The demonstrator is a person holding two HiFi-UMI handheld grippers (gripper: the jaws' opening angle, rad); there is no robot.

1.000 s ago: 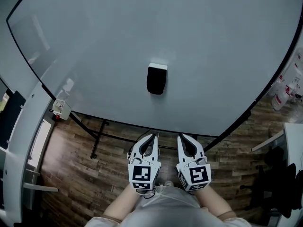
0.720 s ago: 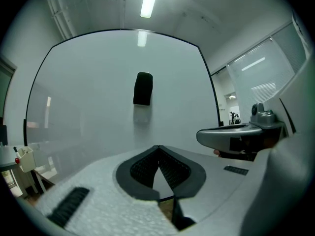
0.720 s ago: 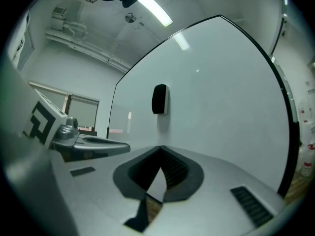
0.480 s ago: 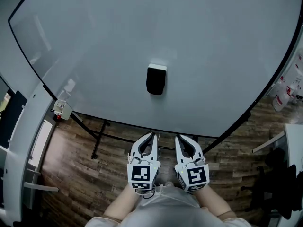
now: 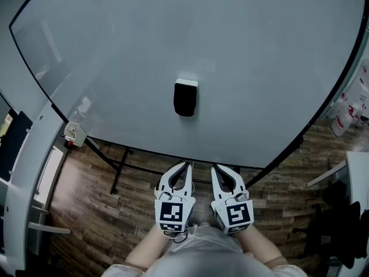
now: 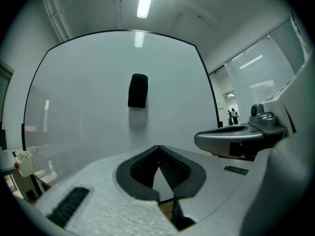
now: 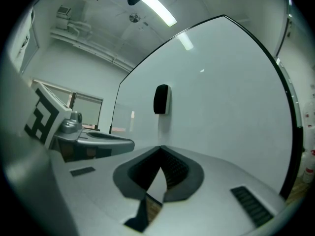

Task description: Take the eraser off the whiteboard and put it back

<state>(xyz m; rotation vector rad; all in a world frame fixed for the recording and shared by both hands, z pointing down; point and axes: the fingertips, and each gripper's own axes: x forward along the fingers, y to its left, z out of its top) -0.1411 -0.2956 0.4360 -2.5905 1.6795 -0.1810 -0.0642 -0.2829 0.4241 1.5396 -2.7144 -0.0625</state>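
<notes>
**A:** Where is the eraser at this moment?

**B:** The small black block-shaped eraser (image 5: 185,97) sits on the large white whiteboard with the thin black frame (image 5: 259,45), near the middle of the board. It stands upright, with its long side vertical, and nothing touches it.

**A:** How does it look from close?

**B:** The body is dark, almost fully black, with rounded corners. In the head view a white strip shows at its upper end. In the right gripper view a pale edge runs along the side that lies against the board. In the left gripper view a weak grey shadow or reflection is on the board just under it.

**A:** And the tongs?

**B:** The left tongs (image 5: 185,165) are closed: in the left gripper view the two dark ribbed pads meet at the tips, and nothing is between them. The right tongs (image 5: 215,167) are the same, tips together and empty. Both are white, each with a cube of black square markers at the back. They are held side by side, near each other, below the lower edge of the board. They point toward the board and are well apart from the eraser.

**A:** What is under them?

**B:** A brown wooden plank floor (image 5: 98,212), and the thin black legs of the board's stand (image 5: 118,169).
</notes>
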